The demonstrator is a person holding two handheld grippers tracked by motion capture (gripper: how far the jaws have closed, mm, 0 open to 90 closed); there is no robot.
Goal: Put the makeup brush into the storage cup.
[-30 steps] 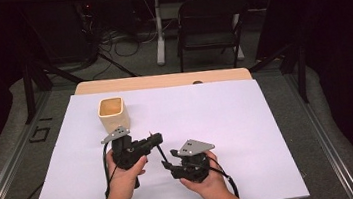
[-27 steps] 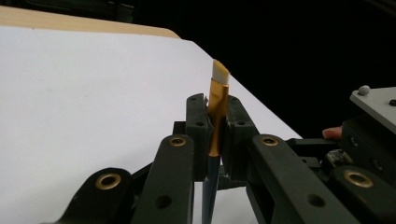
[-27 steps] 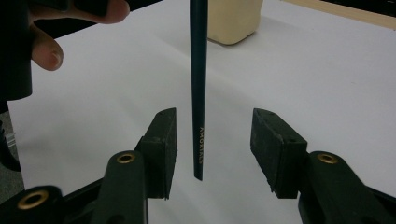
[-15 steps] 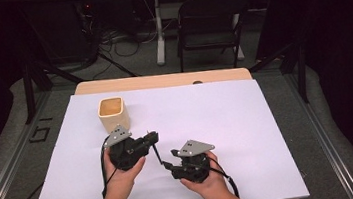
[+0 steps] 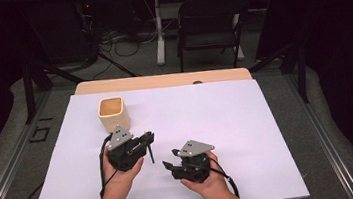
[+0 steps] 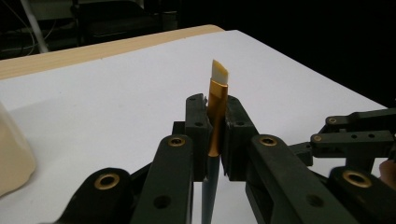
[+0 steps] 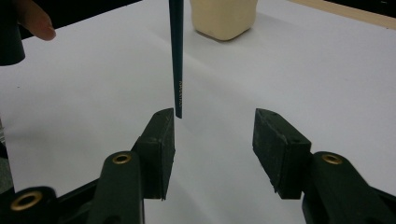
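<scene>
My left gripper [image 5: 147, 137] is shut on a paintbrush [image 6: 217, 102], its pads pressing just below the gold ferrule, with the white bristles pointing away. The dark teal handle [image 5: 150, 154] hangs down from the jaws toward the paper. The handle's end [image 7: 176, 70] hangs just in front of the left jaw tip of my right gripper [image 7: 215, 119] without touching it. My right gripper [image 5: 170, 159] is open; its jaws have just been opening a little, with nothing between them. A cream cup [image 5: 113, 113] stands upright behind the left gripper.
White paper [image 5: 227, 124] covers the wooden table [image 5: 162, 80]. The cup [image 7: 224, 16] stands beyond the brush handle in the right gripper view. The right gripper [image 6: 355, 135] lies close to the left one. A chair [image 5: 208, 20] and cables sit on the floor beyond the table.
The left gripper with the brush has shifted slightly, and the handle hangs steeper than before. The right hand has stayed in place.
</scene>
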